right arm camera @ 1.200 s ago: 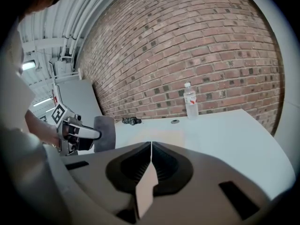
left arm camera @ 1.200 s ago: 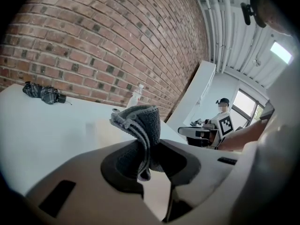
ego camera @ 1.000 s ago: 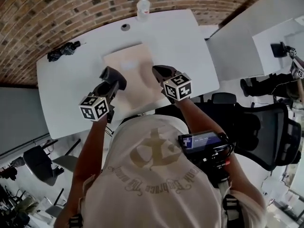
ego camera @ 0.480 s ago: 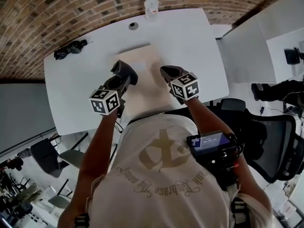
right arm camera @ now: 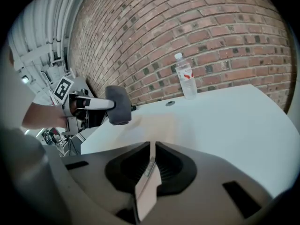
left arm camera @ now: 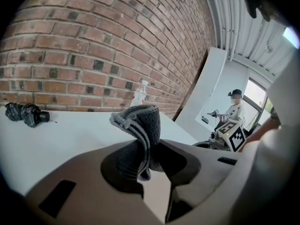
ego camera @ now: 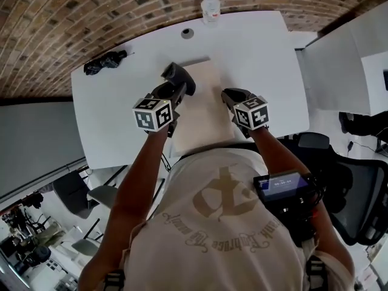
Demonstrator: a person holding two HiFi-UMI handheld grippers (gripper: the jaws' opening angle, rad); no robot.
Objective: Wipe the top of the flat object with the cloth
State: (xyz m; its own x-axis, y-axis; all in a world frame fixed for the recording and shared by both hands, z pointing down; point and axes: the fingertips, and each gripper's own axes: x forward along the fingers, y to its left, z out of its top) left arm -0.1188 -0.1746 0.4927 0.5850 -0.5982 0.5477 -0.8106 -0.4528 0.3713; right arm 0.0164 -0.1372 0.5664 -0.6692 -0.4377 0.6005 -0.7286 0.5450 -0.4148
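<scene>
While bunched, fuzzy grey cloth (ego camera: 177, 77) near flat beige board (ego camera: 205, 108).

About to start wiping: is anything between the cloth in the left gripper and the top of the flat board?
Nothing visible. The board is bare on top; the cloth hangs by its far left corner. The right gripper grips only the right edge; the bottle stands well beyond.
</scene>
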